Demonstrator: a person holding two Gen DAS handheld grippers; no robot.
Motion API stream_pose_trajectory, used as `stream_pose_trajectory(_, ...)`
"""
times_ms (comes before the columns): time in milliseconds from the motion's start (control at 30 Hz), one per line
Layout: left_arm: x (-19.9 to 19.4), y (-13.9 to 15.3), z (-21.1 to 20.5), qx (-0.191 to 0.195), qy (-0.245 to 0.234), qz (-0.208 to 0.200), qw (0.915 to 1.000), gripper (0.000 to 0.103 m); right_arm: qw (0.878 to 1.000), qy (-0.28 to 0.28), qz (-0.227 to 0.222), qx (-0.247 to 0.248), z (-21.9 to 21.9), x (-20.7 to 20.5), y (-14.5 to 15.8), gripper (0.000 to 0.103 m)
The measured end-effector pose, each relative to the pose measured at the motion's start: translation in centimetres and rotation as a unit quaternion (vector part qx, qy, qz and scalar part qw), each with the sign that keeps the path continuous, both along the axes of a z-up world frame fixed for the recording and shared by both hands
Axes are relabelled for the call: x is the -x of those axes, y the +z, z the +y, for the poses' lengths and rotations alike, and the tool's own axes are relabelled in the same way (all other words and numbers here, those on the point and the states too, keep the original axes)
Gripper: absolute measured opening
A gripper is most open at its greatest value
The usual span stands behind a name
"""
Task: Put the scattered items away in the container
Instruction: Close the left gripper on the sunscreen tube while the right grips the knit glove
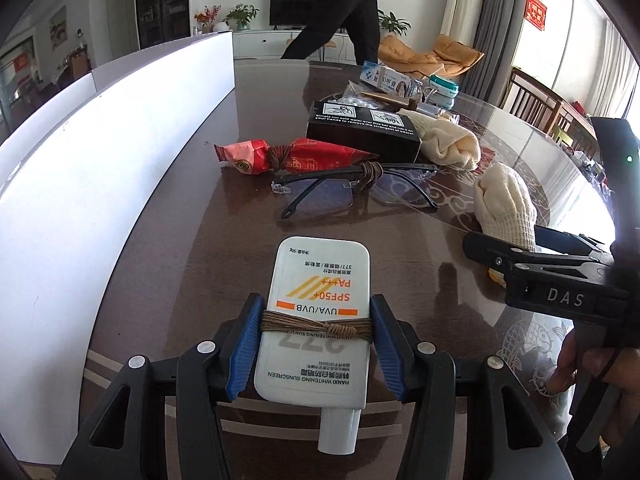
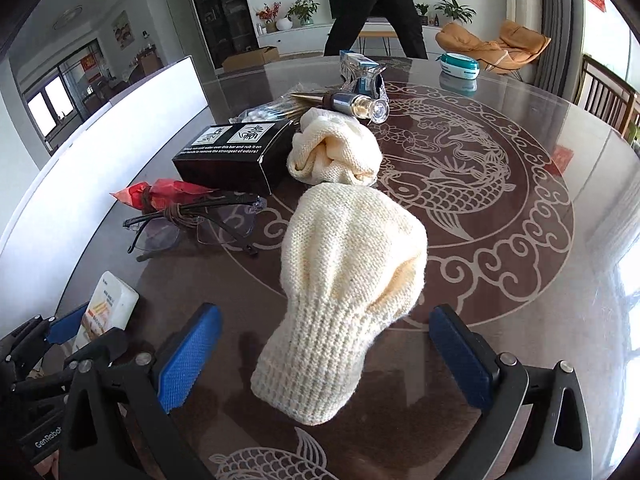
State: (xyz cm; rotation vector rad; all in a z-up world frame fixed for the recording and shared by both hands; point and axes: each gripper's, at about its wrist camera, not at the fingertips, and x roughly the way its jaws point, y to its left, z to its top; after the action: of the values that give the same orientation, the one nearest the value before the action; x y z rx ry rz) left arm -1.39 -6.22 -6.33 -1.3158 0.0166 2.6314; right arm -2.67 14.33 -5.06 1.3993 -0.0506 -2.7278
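Left gripper (image 1: pixel 316 334) clamped on the sunscreen (image 1: pixel 316 320), blue pads pressing both sides; its cap sits low between the arms. Right gripper (image 2: pixel 324 354) wide open, knit glove (image 2: pixel 344 292) between the pads, neither touching. Glasses (image 1: pixel 352 192) just beyond, then red packet (image 1: pixel 292 156) and black box (image 1: pixel 364 128). White container (image 1: pixel 100 152) at left, interior hidden. Far items overlap, hard to separate.

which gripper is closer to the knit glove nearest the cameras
Right. The right gripper is open around the glove, its cuff between the fingers. The left gripper, off to one side, holds the sunscreen tube.
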Motion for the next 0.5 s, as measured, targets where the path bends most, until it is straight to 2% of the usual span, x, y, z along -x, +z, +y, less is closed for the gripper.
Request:
stream_pose_trajectory(67, -0.2, 0.0, 0.0, -0.001, 0.0, 0.003, 1.0, 0.053, 1.0, -0.001, 0.007, -0.019, 0.0, -0.4, -0.2, 0.101)
stream_pose_trajectory(133, -0.3, -0.1, 0.0, 0.001, 0.0, 0.007, 1.0, 0.053, 0.999, -0.001, 0.019, -0.035, 0.3, -1.0, 0.1, 0.08)
stream_pose_trajectory(200, -0.3, -0.1, 0.1, 0.002, 0.002, 0.009, 1.0, 0.053, 0.999, 0.004, 0.028, -0.045, 0.6, -1.5, 0.5, 0.036)
stream_pose_trajectory(333, -0.3, 0.1, -0.3, -0.023, 0.006, 0.004, 0.9997, 0.053, 0.999, 0.005, 0.034, -0.033, 2.0, -2.3, 1.1, 0.033)
stream_pose_trajectory(500, -1.2, 0.7, -0.2, -0.03, 0.004, 0.01, 0.9995, 0.053, 0.998, 0.009, 0.064, -0.016, 3.0, -4.8, 3.0, 0.033)
